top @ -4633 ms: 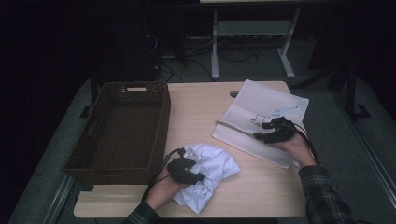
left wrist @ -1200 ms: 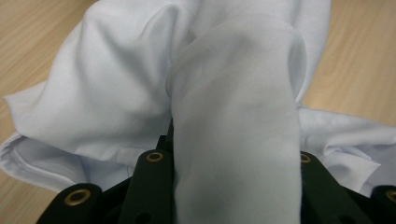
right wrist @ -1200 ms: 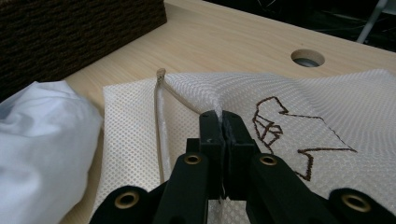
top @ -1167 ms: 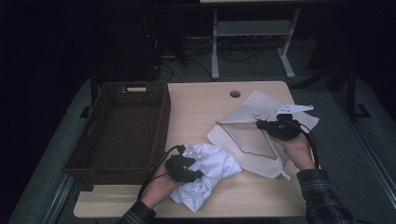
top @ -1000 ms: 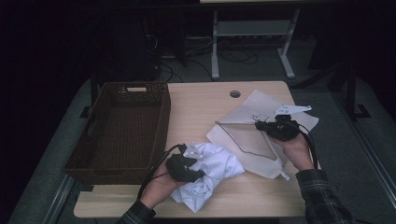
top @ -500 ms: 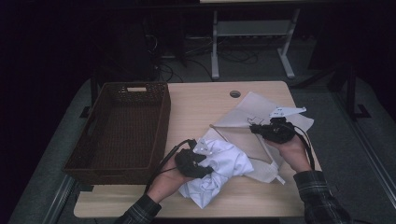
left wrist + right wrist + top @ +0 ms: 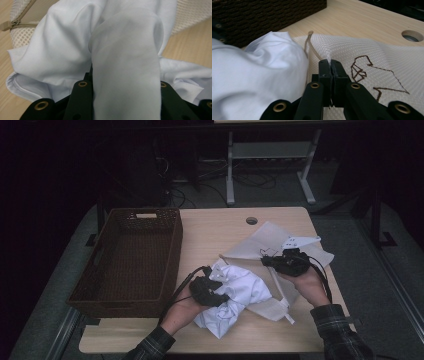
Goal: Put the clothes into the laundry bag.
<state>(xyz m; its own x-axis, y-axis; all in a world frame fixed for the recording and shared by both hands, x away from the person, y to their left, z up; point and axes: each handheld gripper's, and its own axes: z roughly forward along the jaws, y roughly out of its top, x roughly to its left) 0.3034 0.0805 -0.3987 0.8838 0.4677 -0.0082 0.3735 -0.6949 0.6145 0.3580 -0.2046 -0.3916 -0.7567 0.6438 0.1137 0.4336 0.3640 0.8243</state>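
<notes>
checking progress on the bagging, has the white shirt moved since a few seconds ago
Yes. The white shirt, clamped in the left claw, has shifted right, away from the wicker basket and onto the mesh bag.

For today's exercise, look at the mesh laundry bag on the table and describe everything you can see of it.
The mesh bag is a cream, flat pouch of woven netting with a beige zipper and a brown stitched outline on its upper face. It lies on the table, its upper layer pinched and lifted by the shut right gripper. The white garment, held by the left gripper, is bunched against its opening.
</notes>
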